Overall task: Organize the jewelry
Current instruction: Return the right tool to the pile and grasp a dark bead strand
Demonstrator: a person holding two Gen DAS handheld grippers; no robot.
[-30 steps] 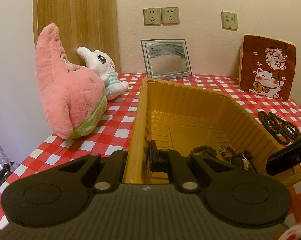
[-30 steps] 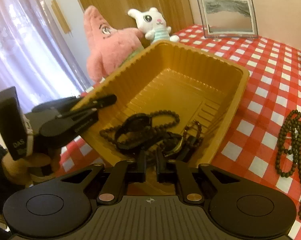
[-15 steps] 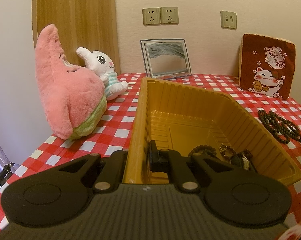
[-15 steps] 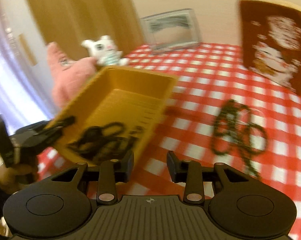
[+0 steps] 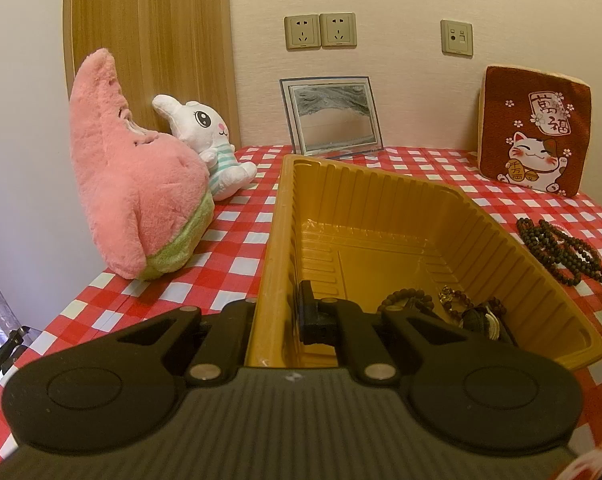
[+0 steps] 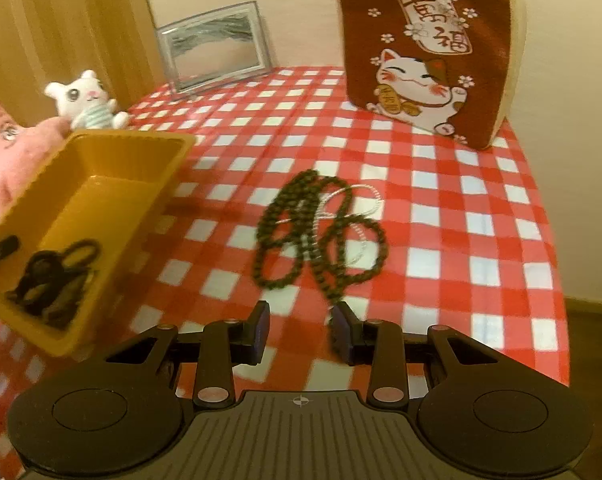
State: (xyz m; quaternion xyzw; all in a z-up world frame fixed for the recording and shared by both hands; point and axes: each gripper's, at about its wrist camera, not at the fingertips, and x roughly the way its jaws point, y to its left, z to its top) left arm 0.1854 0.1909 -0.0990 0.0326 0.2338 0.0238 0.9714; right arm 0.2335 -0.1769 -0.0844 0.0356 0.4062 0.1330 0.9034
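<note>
Left gripper [image 5: 277, 316] is clamped on the near wall of the yellow tray [image 5: 501, 248], one finger outside, one inside. Just right of its inner finger, bracelets [image 5: 445, 308] lie heaped in the tray's near end. Right gripper [image 6: 301, 330] hangs with jaws wide apart and holds nothing; just ahead of its fingertips a dark bead necklace [image 6: 321, 232] sprawls on the checked tablecloth [image 6: 461, 200].
</note>
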